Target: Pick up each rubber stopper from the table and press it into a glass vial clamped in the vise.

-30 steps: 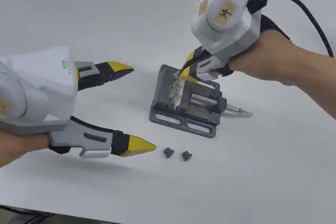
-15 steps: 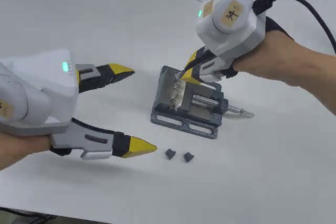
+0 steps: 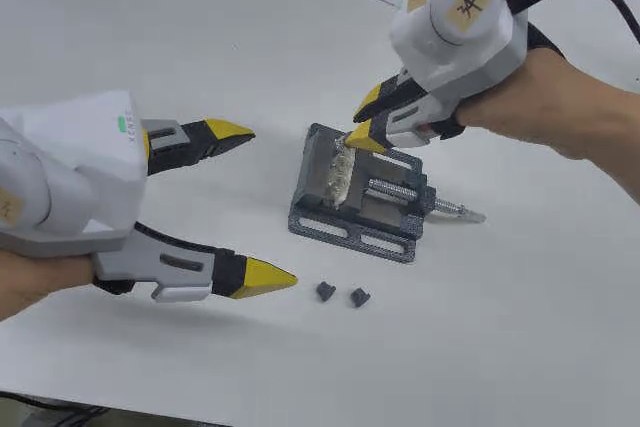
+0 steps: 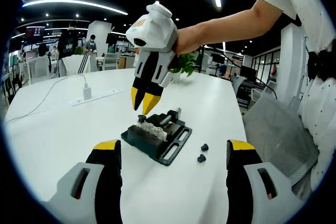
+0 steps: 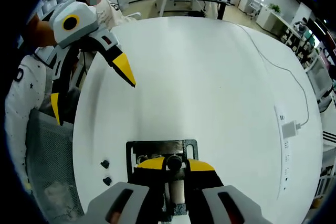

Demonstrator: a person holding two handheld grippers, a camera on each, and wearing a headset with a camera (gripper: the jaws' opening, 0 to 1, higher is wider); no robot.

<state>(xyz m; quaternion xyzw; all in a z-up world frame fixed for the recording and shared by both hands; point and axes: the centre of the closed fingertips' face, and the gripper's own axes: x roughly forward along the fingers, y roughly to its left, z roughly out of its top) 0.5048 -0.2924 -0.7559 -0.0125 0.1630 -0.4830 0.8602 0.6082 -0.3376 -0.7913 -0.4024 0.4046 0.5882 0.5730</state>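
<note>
— The left gripper (image 3: 265, 204)?
— Its fingers (image 3: 255, 275) spread wide, empty, near the vise (image 3: 345, 232).
— The right gripper (image 3: 362, 125)?
— Its fingers narrowly parted, gripping nothing, just above a stoppered vial (image 4: 142, 125) in the vise. Two rubber stoppers (image 3: 323, 291) lie on the surface (image 3: 150, 47).

Dark grey vise (image 3: 350, 215), black stoppers (image 3: 324, 291), white table (image 3: 200, 37).

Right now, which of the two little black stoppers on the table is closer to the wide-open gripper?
The stopper on the left in the head view: it lies nearer the left gripper than the other stopper beside it.
</note>
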